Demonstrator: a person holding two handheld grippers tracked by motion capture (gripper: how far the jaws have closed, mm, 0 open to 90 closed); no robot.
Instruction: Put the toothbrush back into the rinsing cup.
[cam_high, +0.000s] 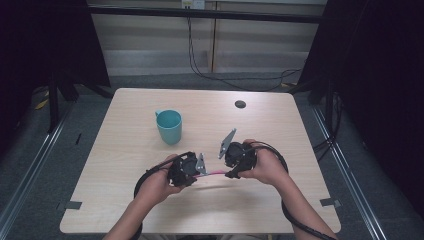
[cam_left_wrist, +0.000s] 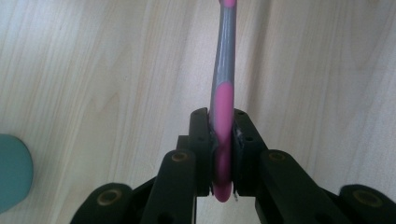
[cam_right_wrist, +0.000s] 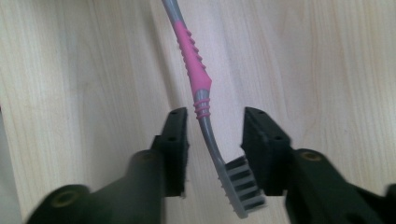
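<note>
A pink and grey toothbrush (cam_high: 214, 174) spans the gap between my two grippers, low over the wooden table (cam_high: 125, 200). My left gripper (cam_high: 197, 172) is shut on the pink end of the handle; in the left gripper view the pads (cam_left_wrist: 201, 140) squeeze the toothbrush (cam_left_wrist: 223, 100) from both sides. My right gripper (cam_high: 231, 174) is open. In the right gripper view the toothbrush (cam_right_wrist: 194, 60) runs between its parted jaws, and the grey bristle head (cam_right_wrist: 240, 184) lies close against the right-hand jaw, with a clear gap on the other side.
A teal cup (cam_high: 169, 126) stands upright on the table beyond my left gripper; its edge (cam_left_wrist: 14, 170) is at the left of the left gripper view. A small dark round hole (cam_high: 240, 104) sits near the table's far edge. Cables trail from both grippers.
</note>
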